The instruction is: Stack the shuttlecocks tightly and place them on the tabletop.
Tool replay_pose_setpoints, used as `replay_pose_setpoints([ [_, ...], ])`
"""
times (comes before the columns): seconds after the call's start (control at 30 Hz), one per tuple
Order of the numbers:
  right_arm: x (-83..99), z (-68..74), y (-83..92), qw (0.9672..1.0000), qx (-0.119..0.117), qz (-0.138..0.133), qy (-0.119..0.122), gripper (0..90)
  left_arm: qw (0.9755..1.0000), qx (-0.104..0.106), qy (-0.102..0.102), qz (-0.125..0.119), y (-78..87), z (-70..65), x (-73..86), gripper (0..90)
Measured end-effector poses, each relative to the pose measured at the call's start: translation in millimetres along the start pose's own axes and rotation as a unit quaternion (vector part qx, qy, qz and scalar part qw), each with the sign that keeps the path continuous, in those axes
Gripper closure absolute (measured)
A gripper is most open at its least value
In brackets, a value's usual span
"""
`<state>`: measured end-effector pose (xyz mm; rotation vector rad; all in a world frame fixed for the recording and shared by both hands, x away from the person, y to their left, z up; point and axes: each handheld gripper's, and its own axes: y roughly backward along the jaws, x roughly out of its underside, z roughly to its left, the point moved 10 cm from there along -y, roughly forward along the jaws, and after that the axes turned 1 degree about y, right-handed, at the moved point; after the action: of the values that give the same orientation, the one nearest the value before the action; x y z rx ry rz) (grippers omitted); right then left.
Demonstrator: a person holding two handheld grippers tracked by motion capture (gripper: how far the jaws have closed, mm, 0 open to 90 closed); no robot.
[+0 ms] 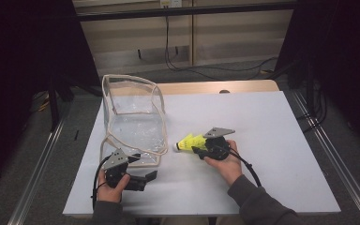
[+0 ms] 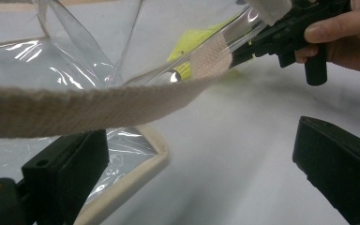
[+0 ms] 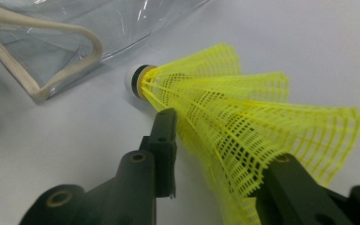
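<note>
Pinching yellow shuttlecock (image 3: 243,117), apparently, right gripper (image 3: 215,154) beside clear bag (image 1: 133,117).

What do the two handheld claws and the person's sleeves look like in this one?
Both claws, left claw and right claw, are black with chunky jaws, each topped by a grey three-cornered plate and trailing a black cable. Brass-coloured screw holes mark the jaw bases. The person wears dark grey sleeves.

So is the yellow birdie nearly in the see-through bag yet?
Partly. Done: the clear plastic bag with beige trim stands open on the white table. In hand: the right gripper clamps the yellow mesh shuttlecock beside it; the left gripper waits open. Left: putting the shuttlecock inside, probably.
</note>
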<state>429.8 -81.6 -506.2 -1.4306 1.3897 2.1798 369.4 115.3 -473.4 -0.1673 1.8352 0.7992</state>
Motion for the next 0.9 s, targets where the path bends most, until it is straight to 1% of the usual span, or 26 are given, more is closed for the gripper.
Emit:
replay_pose_setpoints([
  [0.07, -1.3, 1.0, -0.9, 1.0, 0.001, 0.0, 0.006, 73.2, 1.0, 0.001, 0.0, 0.0, -0.1, -0.1, 0.1, 3.9],
  [0.2, -2.2, 0.7, -2.6, 0.9998, 0.01, 0.005, 0.018, 77.4, 1.0, 0.0, 0.001, -0.001, -0.2, 0.1, 0.0, 3.8],
  [0.27, -2.9, 1.2, -3.4, 0.9995, 0.011, 0.007, 0.028, 79.0, 1.0, 0.0, 0.001, 0.0, -0.1, 0.0, 0.1, 3.8],
  [0.3, -3.3, 1.5, -3.7, 0.9994, 0.01, 0.008, 0.031, 79.4, 1.0, 0.0, 0.001, 0.0, -0.1, 0.0, 0.1, 3.9],
  [0.43, -4.5, 0.9, -4.1, 0.9994, 0.004, 0.01, 0.033, 80.3, 1.0, 0.0, 0.0, 0.0, -0.1, 0.0, 0.1, 3.8],
  [0.5, -5.6, 1.4, -3.5, 0.9992, 0.002, 0.01, 0.04, 80.5, 1.0, 0.001, 0.001, 0.0, -0.1, 0.0, 0.0, 3.8],
  [0.7, -7.7, 1.6, 0.7, 0.9992, -0.01, 0.008, 0.039, 80.9, 1.0, 0.0, 0.001, -0.001, -0.3, 0.1, -0.2, 3.8],
  [0.77, -9.5, 1.7, 3.6, 0.9991, -0.015, 0.004, 0.038, 80.9, 1.0, 0.0, 0.001, -0.001, -0.2, 0.0, -0.1, 3.8],
  [0.9, -12.9, -0.3, 9.7, 0.9992, -0.02, 0.002, 0.036, 81.0, 1.0, 0.0, 0.002, -0.002, -0.3, -0.2, -0.3, 3.8],
])
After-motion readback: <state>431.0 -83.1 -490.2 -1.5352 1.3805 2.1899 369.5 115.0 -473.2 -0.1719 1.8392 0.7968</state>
